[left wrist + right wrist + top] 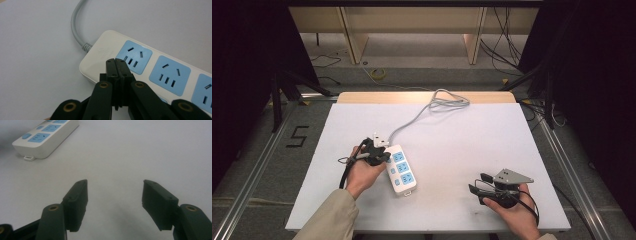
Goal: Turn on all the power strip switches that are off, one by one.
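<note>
Nearest to us in the high view, we see the right hand point(511, 210) resting low on the white table point(452, 130) by its near edge, wrapped around the right gripper point(476, 182), whose grey three-cornered plate faces up and whose jaws point toward the table's left. In the right gripper view those jaws stand wide apart with only bare table surface between them; the power strip point(45, 135) lies well beyond their tips, up and to the left, its small hanging loop turned toward the jaws. Farther in, the left forearm in a beige sleeve point(332, 217) comes up from the near edge, and the left hand point(364, 172) curls around the left gripper point(379, 142), angled toward the far right. In the left gripper view we see its jaws pressed flat together with nothing between them, their tips over the white top of the power strip point(150, 67) at its cable end, just beside the first blue socket point(133, 57); whether the tips touch the casing we cannot tell. Two more blue sockets run off to the right of the jaws. Just ahead and left of the tips, the grey cable point(77, 27) leaves the strip's end, and in the high view it trails to a loose loop at the table's far edge.
</note>
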A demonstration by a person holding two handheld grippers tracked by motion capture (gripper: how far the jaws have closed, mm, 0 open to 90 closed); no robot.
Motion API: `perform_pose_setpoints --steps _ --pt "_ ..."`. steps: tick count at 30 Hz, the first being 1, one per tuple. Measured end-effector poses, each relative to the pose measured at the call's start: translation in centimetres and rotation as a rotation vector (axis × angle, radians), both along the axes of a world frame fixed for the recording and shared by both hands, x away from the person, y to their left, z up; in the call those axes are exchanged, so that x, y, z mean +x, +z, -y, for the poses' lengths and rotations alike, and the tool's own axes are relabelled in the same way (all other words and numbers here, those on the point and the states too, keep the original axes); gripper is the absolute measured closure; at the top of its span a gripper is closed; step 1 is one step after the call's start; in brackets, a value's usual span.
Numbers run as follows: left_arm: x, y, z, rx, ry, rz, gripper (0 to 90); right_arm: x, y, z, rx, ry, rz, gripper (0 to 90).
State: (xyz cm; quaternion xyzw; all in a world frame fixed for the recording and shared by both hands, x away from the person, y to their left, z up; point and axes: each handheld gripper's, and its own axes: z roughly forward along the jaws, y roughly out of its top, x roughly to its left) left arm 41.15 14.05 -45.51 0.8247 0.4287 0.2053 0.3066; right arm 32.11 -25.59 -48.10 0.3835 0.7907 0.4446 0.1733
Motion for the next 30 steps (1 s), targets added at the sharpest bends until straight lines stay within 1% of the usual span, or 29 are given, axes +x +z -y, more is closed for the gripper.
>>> perform_pose_setpoints --steps 17,19,27,30 --pt "0.30 -0.10 0.36 0.002 0.009 -0.016 89.7 0.00 0.05 0.02 0.004 0.001 0.001 38.5" --pt "0.30 -0.07 0.38 0.011 0.005 -0.017 89.7 -0.01 0.06 0.03 0.004 0.001 0.002 38.4" --pt "0.23 -0.16 0.54 0.027 -0.001 -0.009 89.7 -0.01 0.06 0.03 0.005 0.002 0.001 38.4" --pt "0.18 -0.22 0.67 0.033 -0.002 0.000 89.7 -0.01 0.06 0.02 0.005 0.002 0.001 38.4"
